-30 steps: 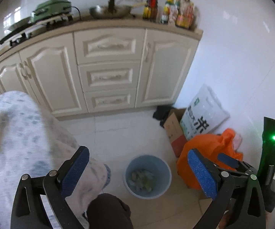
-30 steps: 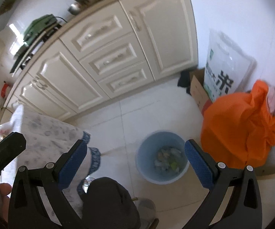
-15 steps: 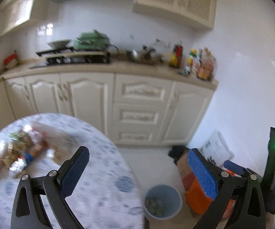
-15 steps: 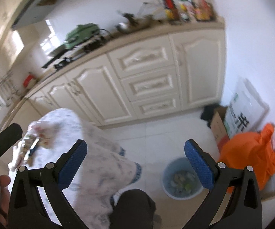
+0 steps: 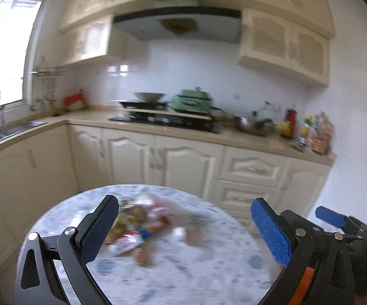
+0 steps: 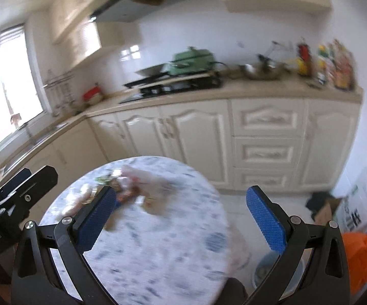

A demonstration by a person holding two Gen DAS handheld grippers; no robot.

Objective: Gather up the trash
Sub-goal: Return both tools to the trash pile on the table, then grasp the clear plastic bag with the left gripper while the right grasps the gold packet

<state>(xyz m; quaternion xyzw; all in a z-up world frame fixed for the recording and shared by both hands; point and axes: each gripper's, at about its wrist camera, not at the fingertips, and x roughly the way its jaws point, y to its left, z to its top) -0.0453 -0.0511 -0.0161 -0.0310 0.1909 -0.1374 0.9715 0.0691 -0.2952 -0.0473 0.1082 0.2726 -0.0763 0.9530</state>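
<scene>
At frame centre, your trash pile (image 5: 135, 225) lies blurred, multicoloured wrappers heaped on the desk (image 5: 196, 274); both grippers' fingers (image 5: 99, 231) spread wide, empty.

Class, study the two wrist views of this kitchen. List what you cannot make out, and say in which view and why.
1. Trash pile on the round table: blurred in both views; single items unreadable.
2. Blue bin, right view: mostly behind the open right claw; outside the left view.
3. Bottles on the counter: labels blurred.
4. Left claw, open: nothing between its pads.
</scene>
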